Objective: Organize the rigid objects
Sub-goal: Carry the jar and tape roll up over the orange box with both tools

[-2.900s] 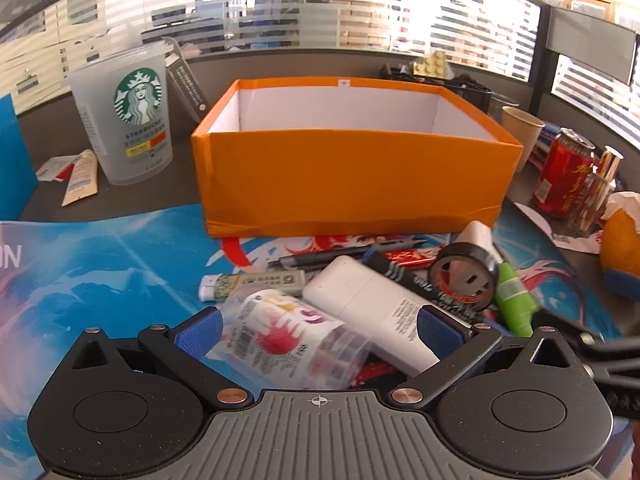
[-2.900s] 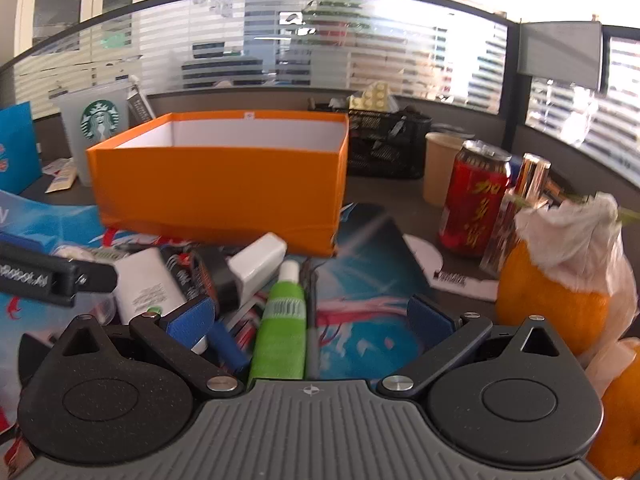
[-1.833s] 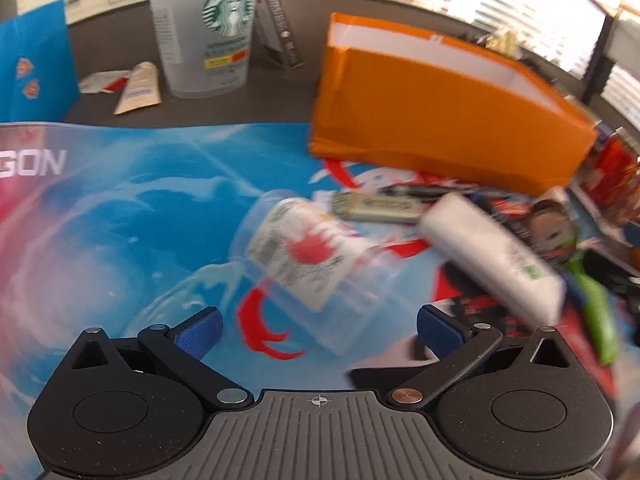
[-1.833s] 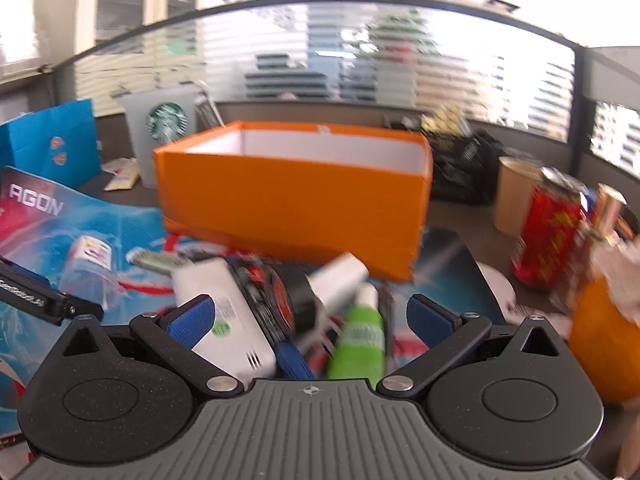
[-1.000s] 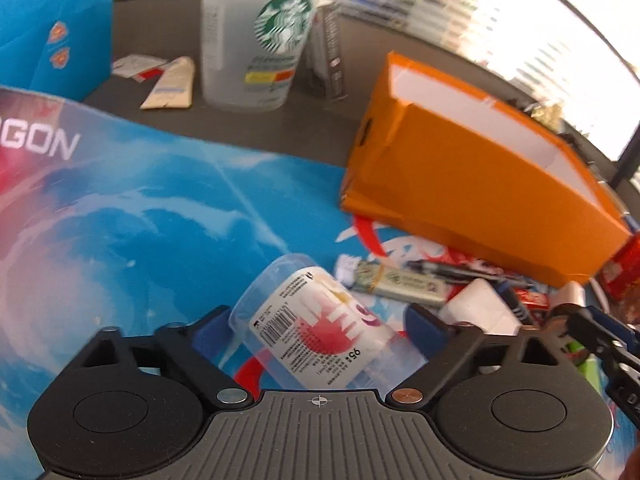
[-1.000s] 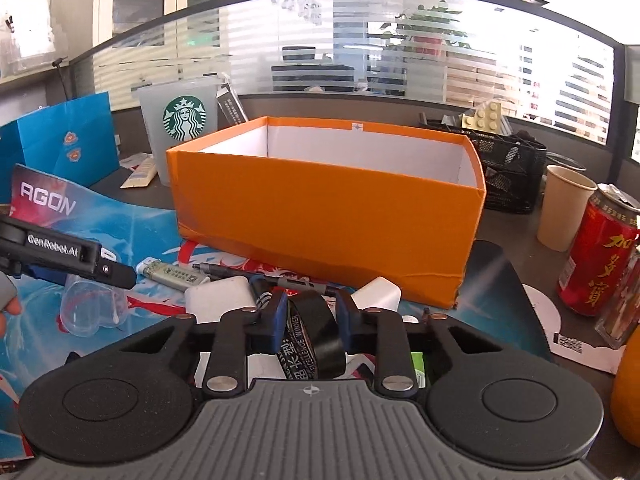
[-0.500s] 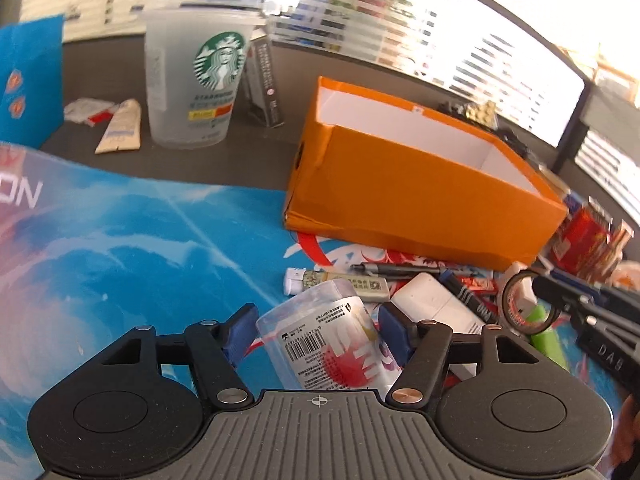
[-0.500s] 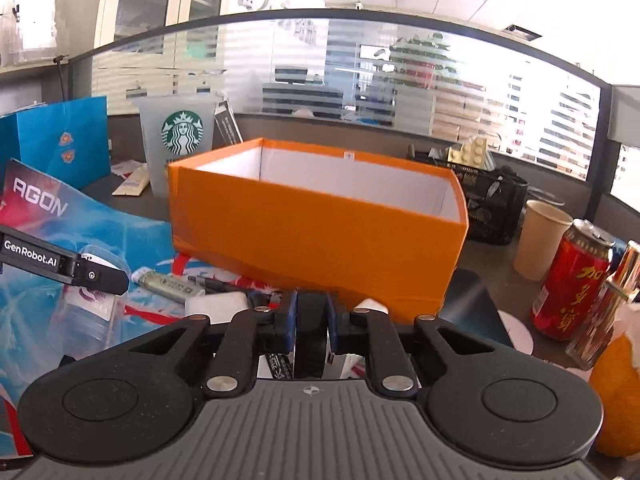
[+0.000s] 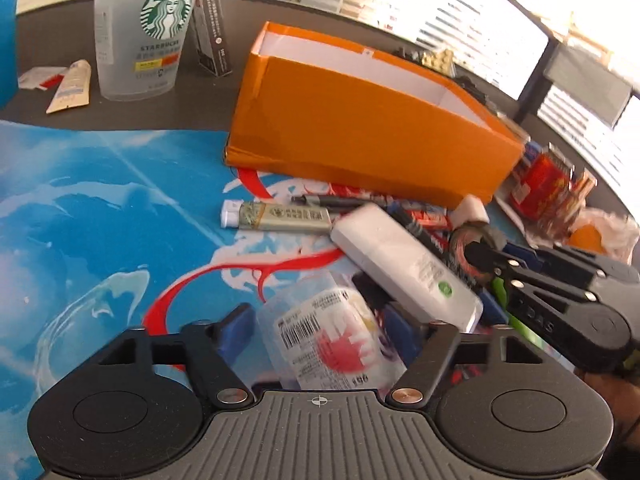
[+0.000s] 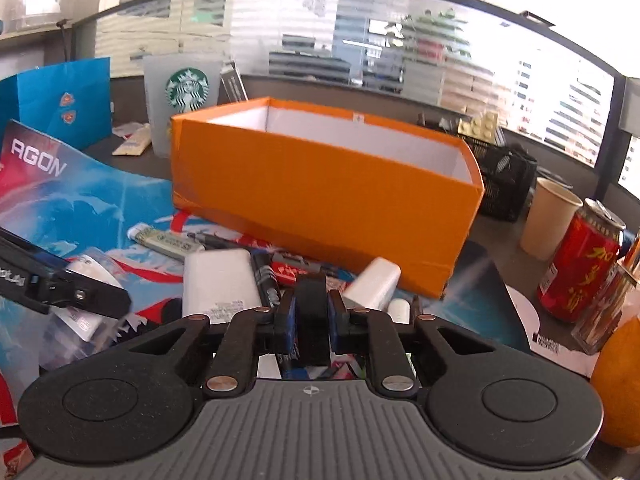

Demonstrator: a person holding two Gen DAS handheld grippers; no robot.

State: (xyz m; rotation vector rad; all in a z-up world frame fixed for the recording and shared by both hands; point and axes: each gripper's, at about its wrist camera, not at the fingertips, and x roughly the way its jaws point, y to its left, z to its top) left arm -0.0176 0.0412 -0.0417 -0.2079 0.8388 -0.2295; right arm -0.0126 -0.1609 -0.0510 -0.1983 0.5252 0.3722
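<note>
Black tape roll was pinched edge-on in the right gripper, just short of the orange box. The left gripper had just been opening, spread around a clear plastic cup lying on the blue mat.

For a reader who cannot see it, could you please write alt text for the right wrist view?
The right gripper is shut on a black tape roll, held edge-on above a clutter of pens and a white power bank. Behind stands an open orange box, its visible interior white.
</note>
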